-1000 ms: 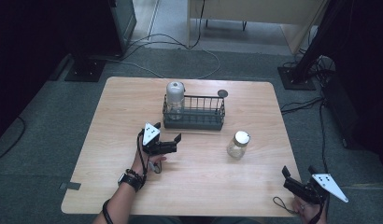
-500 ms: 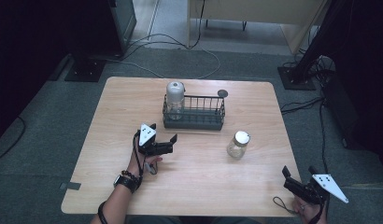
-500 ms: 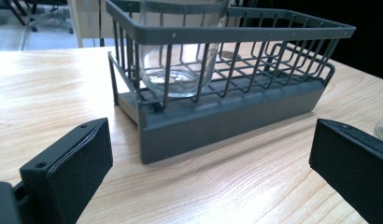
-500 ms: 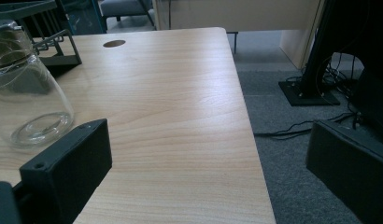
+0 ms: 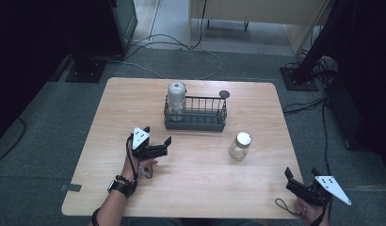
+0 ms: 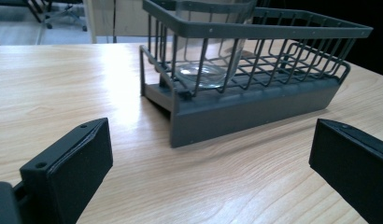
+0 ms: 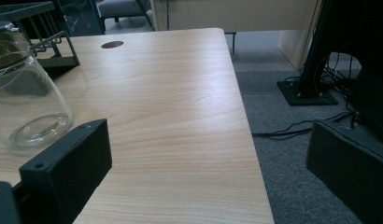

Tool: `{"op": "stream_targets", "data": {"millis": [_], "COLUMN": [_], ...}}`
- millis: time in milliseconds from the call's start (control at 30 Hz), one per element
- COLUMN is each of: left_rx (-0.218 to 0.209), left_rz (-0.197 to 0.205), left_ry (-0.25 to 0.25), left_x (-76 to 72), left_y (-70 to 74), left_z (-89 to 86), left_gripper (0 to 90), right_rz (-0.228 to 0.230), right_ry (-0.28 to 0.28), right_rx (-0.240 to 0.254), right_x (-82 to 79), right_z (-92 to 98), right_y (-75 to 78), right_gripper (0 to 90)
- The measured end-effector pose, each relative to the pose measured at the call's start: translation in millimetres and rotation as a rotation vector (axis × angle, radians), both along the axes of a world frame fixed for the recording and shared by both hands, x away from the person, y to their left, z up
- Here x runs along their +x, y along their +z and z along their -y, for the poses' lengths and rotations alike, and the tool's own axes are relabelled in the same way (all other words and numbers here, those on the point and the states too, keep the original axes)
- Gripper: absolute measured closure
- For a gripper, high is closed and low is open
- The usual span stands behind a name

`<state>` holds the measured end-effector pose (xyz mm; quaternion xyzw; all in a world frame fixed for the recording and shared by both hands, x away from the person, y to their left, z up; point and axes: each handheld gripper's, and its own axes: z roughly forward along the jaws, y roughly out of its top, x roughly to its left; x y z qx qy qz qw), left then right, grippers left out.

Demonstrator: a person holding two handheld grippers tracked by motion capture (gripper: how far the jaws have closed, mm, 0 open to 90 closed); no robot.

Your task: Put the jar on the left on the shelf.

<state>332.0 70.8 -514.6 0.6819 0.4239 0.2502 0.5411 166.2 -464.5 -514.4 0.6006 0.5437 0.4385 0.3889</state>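
both grippers gape empty: left gripper (image 5: 164, 145) faces the basket (image 5: 196, 123); right gripper (image 5: 302, 177) sits near the loose jar (image 5: 240, 146).

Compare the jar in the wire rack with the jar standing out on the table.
The jar in the rack stands inside the dark wire rack, at its left end; the loose jar stands on the bare wooden table, in front of the rack's right end. The racked jar sits toward the table's far edge; the loose one is nearer the right tool. Both are upright, clear glass, with pale lids.

One jar (image 5: 176, 96) stands in the rack (image 5: 196, 123), another (image 5: 240, 146) right of it.
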Motion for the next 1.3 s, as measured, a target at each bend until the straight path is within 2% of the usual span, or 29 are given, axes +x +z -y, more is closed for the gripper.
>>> {"op": "stream_targets", "data": {"millis": [1300], "left_rx": [0.025], "left_rz": [0.003], "left_ry": [0.07], "left_x": [-19.5], "left_y": [0.3], "left_z": [-31.1], "left_gripper": [0.0], "right_rz": [-0.014], "right_ry": [-0.01], "right_rx": [-0.005], "right_x": [1.4], "right_z": [-0.4], "right_y": [-0.1], "right_gripper": [0.0]}}
